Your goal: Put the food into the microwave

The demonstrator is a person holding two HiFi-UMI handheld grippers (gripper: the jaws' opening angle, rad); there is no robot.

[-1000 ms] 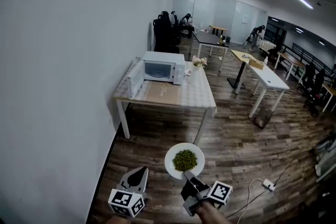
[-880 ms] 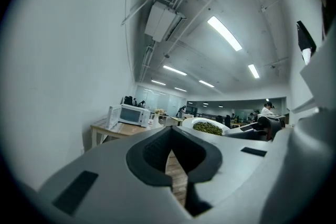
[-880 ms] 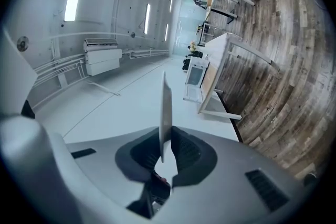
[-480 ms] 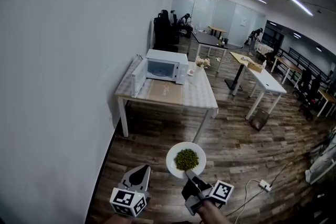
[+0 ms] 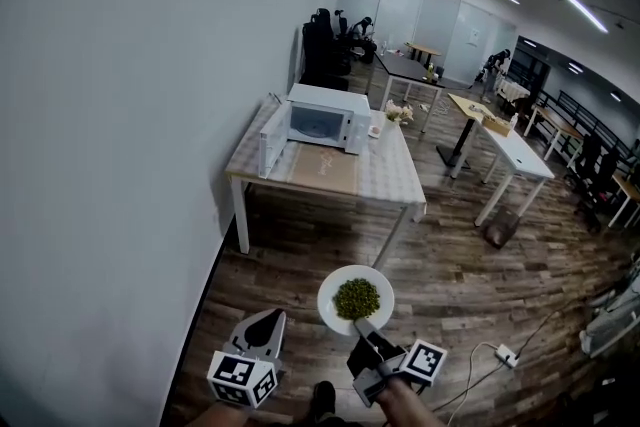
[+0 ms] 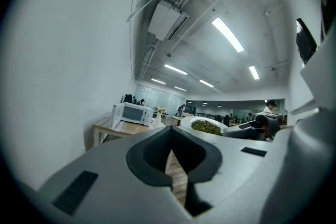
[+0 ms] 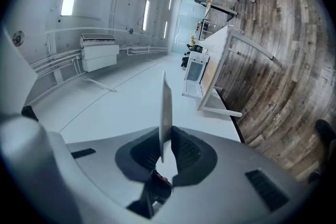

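Head view, microwave (image 5: 325, 120): white, at the far end of the worktop (image 5: 335, 180), its door swung open to the left.
Head view, plate (image 5: 355, 299): white and round, held level over the wooden floor (image 5: 470, 265), well short of the worktop, with a heap of green food (image 5: 356, 298) in its middle.
Head view, right claw (image 5: 362, 328): clamped on the plate's near rim.
Head view, left claw (image 5: 265, 320): just left of the plate, apart from it.
Left gripper view, left claw (image 6: 171, 128): tips closed together, nothing between them.
Left gripper view, surroundings: microwave (image 6: 132, 113) far off to the left, plate and food (image 6: 206, 126) close by on the right.
Right gripper view, right claw (image 7: 166, 140): pads pressed on the plate's rim (image 7: 165, 107), which shows edge-on.
Right gripper view, surroundings: picture rolled sideways, the open microwave (image 7: 195, 73) and worktop far ahead.
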